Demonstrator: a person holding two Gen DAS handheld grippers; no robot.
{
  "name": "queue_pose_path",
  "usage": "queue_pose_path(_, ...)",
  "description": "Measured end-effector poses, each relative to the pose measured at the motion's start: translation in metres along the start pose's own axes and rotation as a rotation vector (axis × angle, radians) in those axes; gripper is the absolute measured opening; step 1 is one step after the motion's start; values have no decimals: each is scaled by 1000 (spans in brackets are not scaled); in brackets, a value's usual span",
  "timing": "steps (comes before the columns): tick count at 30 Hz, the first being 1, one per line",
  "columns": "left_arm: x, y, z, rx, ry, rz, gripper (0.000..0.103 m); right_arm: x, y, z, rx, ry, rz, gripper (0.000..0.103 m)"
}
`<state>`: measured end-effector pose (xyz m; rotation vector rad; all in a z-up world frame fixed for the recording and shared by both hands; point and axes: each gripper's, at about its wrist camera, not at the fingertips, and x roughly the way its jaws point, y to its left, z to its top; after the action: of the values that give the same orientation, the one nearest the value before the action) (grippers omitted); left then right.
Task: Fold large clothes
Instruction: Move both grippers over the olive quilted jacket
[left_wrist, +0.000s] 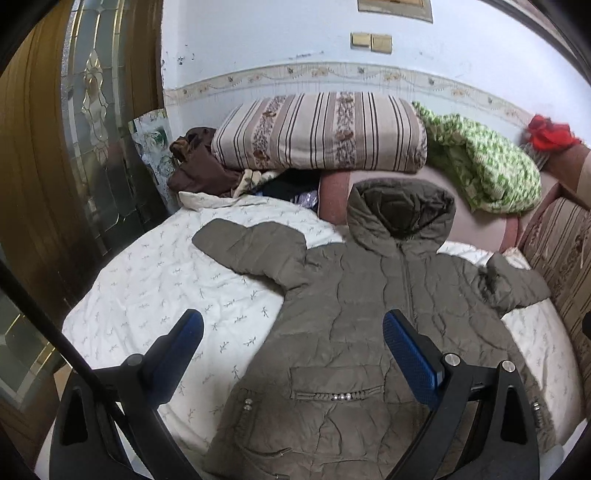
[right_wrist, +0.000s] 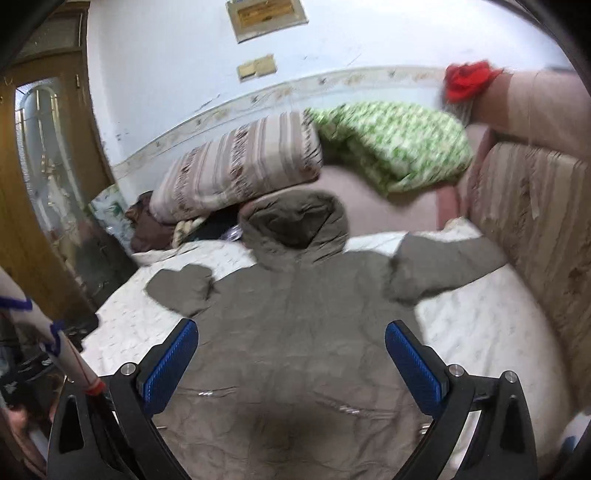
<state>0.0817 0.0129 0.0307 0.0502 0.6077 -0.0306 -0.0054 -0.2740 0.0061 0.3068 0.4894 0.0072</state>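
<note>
1. An olive hooded jacket lies front-up and spread flat on the bed, hood toward the head edge, sleeves out toward either side edge.
2. The left gripper hangs above the jacket's lower left part, jaws spread, holding nothing.
3. The right gripper hangs over the jacket's middle, jaws spread and empty.
4. A striped pillow and a green blanket sit beyond the head edge.

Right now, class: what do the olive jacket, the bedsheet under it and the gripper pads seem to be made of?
Olive jacket: probably a padded synthetic shell, matte; stitched, puffy quilted panels that wrinkle.
Bedsheet: likely thin woven cotton, matte white with small printed sprigs and fine creases.
Gripper pads: seemingly blue rubber or plastic with a fine ribbed texture, set on black, smooth, rigid-looking fingers.
</note>
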Motion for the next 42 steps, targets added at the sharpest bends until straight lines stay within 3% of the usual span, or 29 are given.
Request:
queue_pose_path(9, 46, -27, 16, 8, -53, -48, 97, 53, -22, 9, 61, -45, -52, 103)
queue_pose_path(15, 92, -39, -15, 6, -20, -33, 97, 79, -35, -7, 46, -23, -93, 103)
queue_pose_path(20, 99, -52, -21, 86, 13, -9, 97, 87, -39, -20, 52, 13, -57, 102)
queue_pose_path(30, 107, -55, -32, 93, 69, -24, 97, 94, -46, -27, 68, 43, -47, 99)
queue_pose_path(42, 107, -53, -32, 89, 70, -17, 97, 96, -49, -27, 82, 50, -57, 99)
